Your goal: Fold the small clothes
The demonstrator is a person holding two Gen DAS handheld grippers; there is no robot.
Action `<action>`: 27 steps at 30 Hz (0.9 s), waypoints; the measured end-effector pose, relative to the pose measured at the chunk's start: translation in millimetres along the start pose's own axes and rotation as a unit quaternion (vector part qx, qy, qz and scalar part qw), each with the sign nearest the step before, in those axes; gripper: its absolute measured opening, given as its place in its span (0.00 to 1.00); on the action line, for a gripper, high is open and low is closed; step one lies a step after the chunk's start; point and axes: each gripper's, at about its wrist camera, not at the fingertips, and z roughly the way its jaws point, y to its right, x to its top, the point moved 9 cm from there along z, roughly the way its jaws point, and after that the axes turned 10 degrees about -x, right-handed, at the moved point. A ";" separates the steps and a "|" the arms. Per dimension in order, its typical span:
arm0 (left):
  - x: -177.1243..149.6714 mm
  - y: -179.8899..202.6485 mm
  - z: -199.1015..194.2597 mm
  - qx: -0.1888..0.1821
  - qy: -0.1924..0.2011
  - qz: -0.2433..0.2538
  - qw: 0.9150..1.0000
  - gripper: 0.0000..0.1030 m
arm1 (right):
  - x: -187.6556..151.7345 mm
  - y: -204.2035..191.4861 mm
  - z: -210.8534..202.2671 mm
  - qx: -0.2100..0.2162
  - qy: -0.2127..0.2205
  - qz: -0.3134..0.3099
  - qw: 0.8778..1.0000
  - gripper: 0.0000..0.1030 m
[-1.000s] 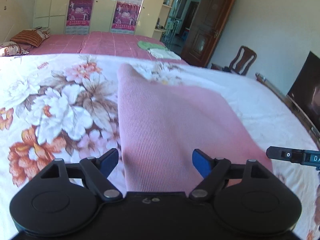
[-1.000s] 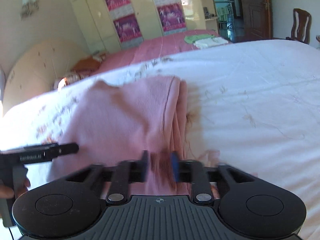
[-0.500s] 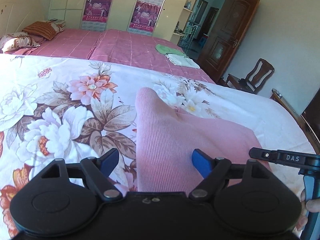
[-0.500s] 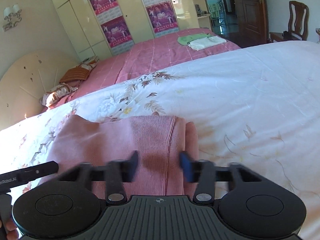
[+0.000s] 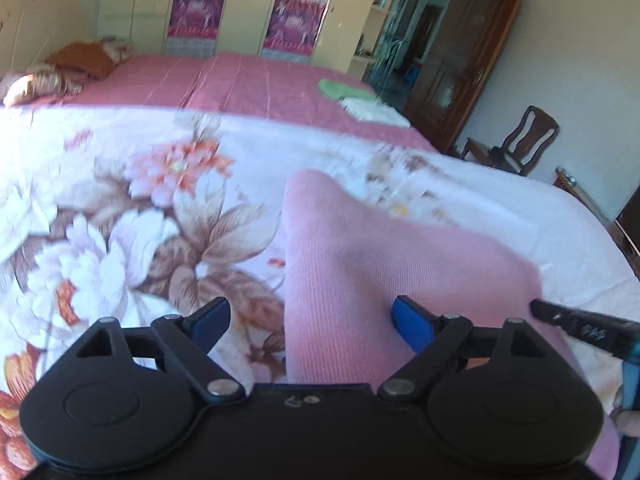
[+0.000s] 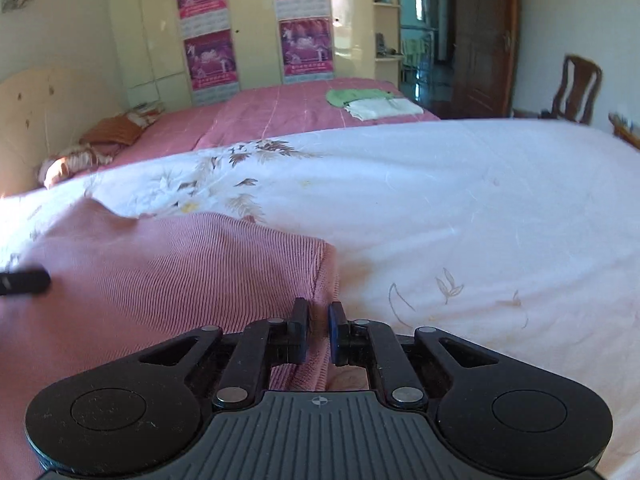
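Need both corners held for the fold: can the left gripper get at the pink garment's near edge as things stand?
Probably yes: the opening left gripper straddles the pink garment, nothing between.

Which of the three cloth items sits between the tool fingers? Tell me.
The pink ribbed garment on the floral sheet; the right tool pinches its edge. The green cloth and white cloth lie far off on the pink bed.

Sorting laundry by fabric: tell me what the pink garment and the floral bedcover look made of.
Pink garment: looks like a soft ribbed knit, matte, with fine parallel ribs across it; fibre unclear. Floral bedcover: seems a thin woven sheet, smooth and matte, with a printed flower pattern and shallow creases.
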 end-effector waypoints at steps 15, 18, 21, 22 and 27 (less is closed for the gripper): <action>23.7 -15.5 27.4 0.016 0.001 -0.029 0.999 0.81 | 28.3 -44.3 13.2 0.002 0.010 -0.046 0.999 0.09; 26.2 -14.7 29.0 0.022 -0.004 -0.021 1.000 0.82 | 27.3 -31.7 30.0 0.000 0.004 -0.016 1.000 0.09; 26.9 -10.3 17.7 0.023 -0.003 -0.024 0.999 0.76 | 31.5 -31.9 22.1 0.006 -0.001 -0.017 1.000 0.09; 25.9 -8.3 12.7 0.023 -0.002 -0.020 1.000 0.75 | 32.7 -31.8 15.1 0.009 0.003 -0.021 1.000 0.09; 15.5 4.5 -18.6 0.019 0.001 -0.001 1.000 0.75 | 28.0 -33.5 -27.7 0.038 0.025 -0.013 0.999 0.10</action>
